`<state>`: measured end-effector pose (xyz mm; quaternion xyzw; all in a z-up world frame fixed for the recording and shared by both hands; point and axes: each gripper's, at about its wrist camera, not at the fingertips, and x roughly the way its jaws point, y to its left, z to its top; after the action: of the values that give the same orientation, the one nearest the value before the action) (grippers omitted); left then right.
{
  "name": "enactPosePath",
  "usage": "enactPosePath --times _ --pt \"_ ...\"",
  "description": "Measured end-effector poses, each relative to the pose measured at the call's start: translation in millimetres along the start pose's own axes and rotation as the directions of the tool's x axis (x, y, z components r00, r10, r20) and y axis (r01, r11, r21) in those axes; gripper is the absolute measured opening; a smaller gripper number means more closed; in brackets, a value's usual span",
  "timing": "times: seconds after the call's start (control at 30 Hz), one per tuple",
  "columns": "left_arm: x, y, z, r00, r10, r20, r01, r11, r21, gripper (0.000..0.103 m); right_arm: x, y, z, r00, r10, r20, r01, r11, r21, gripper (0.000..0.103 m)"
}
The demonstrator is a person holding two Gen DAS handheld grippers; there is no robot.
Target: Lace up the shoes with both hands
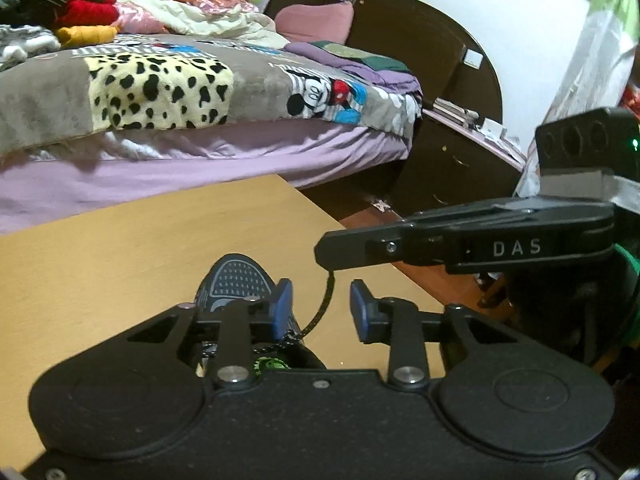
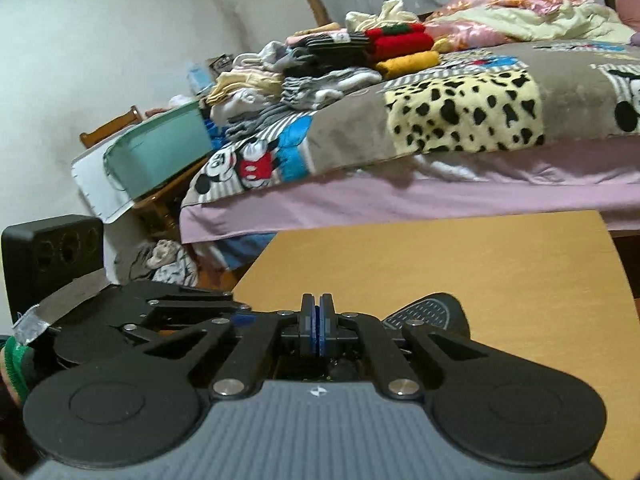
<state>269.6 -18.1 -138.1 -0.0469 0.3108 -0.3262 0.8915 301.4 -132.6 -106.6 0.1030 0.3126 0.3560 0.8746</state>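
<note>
Left gripper: blue pads apart, nothing gripped; a dark lace loops between them. Right gripper: pads pressed together; it pinches the lace's upper end in the left view. Dark shoe: on tan tabletop, behind the pads. Beyond: bed with patterned blanket, stacked socks, dark headboard, white wall.

Left wrist view low and close over the left gripper, facing the bed across the table, right wrist view likewise over the right gripper, both sharing shoe, table and bed.
</note>
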Motion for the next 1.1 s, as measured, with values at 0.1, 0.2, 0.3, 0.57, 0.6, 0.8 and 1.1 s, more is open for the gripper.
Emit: enactPosePath --times 0.1,0.2,0.3,0.57,0.6,0.8,1.1 --pt "2.4 -2.2 0.2 1.000 0.013 -0.004 -0.013 1.000 0.021 0.015 -3.3 -4.0 -0.3 0.999 0.033 0.002 -0.033 0.999 0.024 0.004" --pt "3.4 -1.9 -0.2 1.000 0.012 0.003 -0.012 1.000 0.016 0.002 -5.2 -6.5 -0.4 0.999 0.043 -0.006 -0.043 0.999 0.031 0.004" --pt "1.7 4.2 0.1 1.000 0.013 0.024 -0.012 0.999 -0.032 0.002 -4.3 -10.1 0.7 0.998 0.070 -0.005 -0.070 0.995 0.065 0.008" --pt "-8.8 63.1 -3.4 0.981 -0.106 0.160 0.171 0.865 -0.472 0.001 -12.5 -6.9 4.1 0.998 0.068 -0.018 -0.069 0.996 -0.053 0.039" --pt "-9.4 66.3 -4.1 0.977 -0.119 0.176 0.193 0.842 -0.503 0.001 -10.3 -0.9 2.9 0.998 0.049 -0.033 -0.053 0.993 -0.110 0.039" --pt "-7.7 69.6 -2.4 0.963 -0.172 0.206 0.261 0.784 -0.564 0.001 5.2 25.7 -6.9 0.999 -0.027 -0.034 0.016 0.959 -0.283 0.038" --pt "-1.8 72.2 -6.7 0.950 -0.244 0.195 0.312 0.738 -0.599 0.001 14.4 26.1 -9.7 0.996 -0.081 -0.032 0.067 0.945 -0.320 0.013"
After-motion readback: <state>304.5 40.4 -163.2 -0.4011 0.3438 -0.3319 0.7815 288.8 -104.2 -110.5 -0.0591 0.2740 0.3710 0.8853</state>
